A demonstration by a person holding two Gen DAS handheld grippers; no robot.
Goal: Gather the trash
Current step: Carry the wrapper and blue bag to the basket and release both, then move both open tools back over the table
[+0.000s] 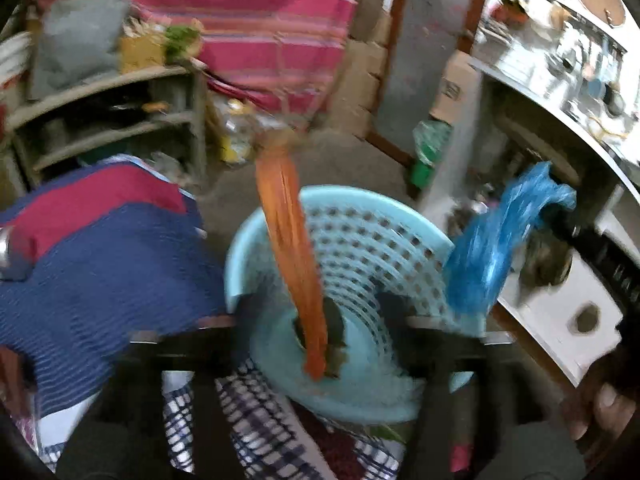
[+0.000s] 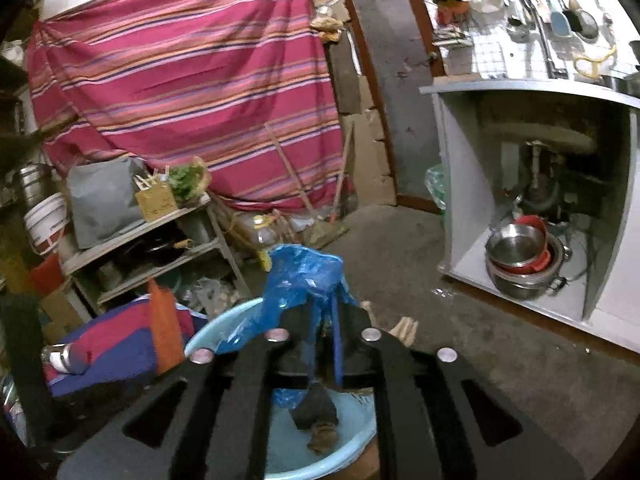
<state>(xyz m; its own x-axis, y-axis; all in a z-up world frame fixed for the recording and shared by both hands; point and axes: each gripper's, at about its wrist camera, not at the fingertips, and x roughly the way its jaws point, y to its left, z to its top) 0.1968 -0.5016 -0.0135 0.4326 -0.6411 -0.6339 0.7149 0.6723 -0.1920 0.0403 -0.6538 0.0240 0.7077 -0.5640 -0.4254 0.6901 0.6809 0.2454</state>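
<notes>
A light blue perforated basket [image 1: 372, 240] stands below both grippers; its rim [image 2: 224, 320] also shows in the right wrist view. My left gripper [image 1: 320, 320] hangs over it with jaws wide apart. A long orange plastic strip [image 1: 288, 256] drops between them into the basket, and neither pad presses on it. A crumpled blue plastic bag [image 2: 304, 280] lies draped over the tips of my right gripper [image 2: 324, 324], thin strands trailing down between its parted fingers. The same blue bag [image 1: 492, 248] hangs at the basket's right edge. Dark scraps [image 2: 316, 408] lie on the basket floor.
A red and blue striped cloth [image 1: 100, 240] lies left of the basket, with a checked cloth [image 1: 248, 420] under it. A cluttered shelf unit [image 2: 152, 240] stands at the back left, before a hanging pink striped sheet [image 2: 192, 92]. Pots [image 2: 520, 256] sit in the open sink cabinet on the right.
</notes>
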